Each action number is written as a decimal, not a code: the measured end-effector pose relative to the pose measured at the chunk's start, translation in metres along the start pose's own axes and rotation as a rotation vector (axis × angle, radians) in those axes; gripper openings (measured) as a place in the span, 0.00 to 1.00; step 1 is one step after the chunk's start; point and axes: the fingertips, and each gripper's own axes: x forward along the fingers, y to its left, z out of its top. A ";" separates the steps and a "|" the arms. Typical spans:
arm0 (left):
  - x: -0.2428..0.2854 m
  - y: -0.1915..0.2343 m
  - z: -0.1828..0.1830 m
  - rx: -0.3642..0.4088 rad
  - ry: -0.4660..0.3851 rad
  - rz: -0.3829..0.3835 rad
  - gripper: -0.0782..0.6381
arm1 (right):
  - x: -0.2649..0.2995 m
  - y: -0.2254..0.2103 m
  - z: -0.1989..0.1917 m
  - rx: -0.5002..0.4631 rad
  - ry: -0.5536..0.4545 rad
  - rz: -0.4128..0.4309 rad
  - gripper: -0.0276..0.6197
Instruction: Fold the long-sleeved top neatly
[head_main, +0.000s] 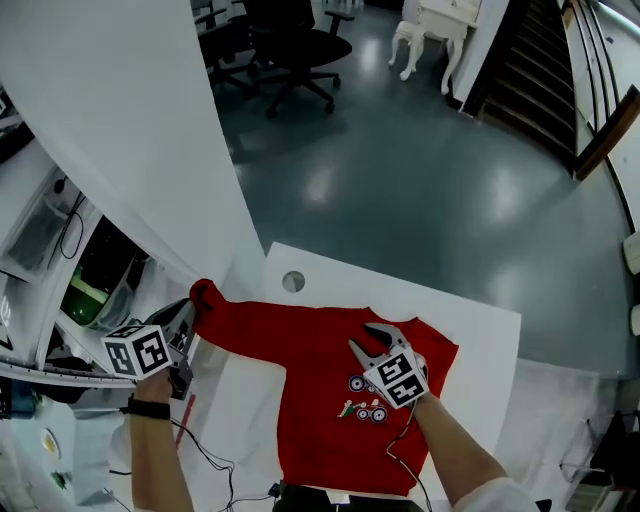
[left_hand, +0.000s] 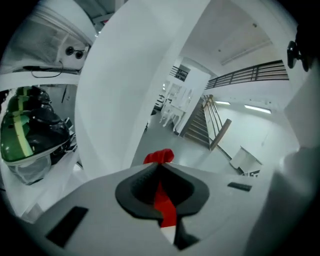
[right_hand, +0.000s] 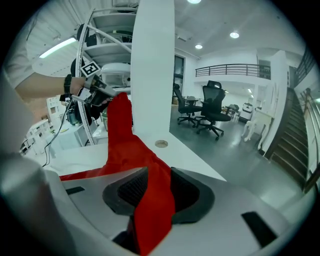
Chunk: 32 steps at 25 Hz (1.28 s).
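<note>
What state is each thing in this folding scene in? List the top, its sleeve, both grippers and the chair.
red top, spread on the table, not yet folded.
sleeve, pulled out sideways, its end lifted.
left gripper, shut on the sleeve's end.
right gripper, shut on a fold of the red top.
office chair, upright, unoccupied.

Open-plan office or laboratory hall. Black swivel chairs stand on a polished grey floor, with a staircase and a railed mezzanine beyond. A white counter with a cable grommet adjoins metal shelving holding equipment. Recessed ceiling lights shine overhead.
</note>
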 end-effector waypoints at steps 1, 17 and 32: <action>0.004 -0.015 0.001 0.013 0.004 -0.016 0.14 | -0.008 -0.004 -0.005 0.006 0.003 -0.006 0.28; 0.081 -0.231 -0.051 0.117 0.119 -0.250 0.14 | -0.125 -0.077 -0.084 0.112 -0.004 -0.122 0.28; 0.143 -0.381 -0.160 0.163 0.301 -0.429 0.14 | -0.186 -0.128 -0.170 0.236 0.035 -0.180 0.28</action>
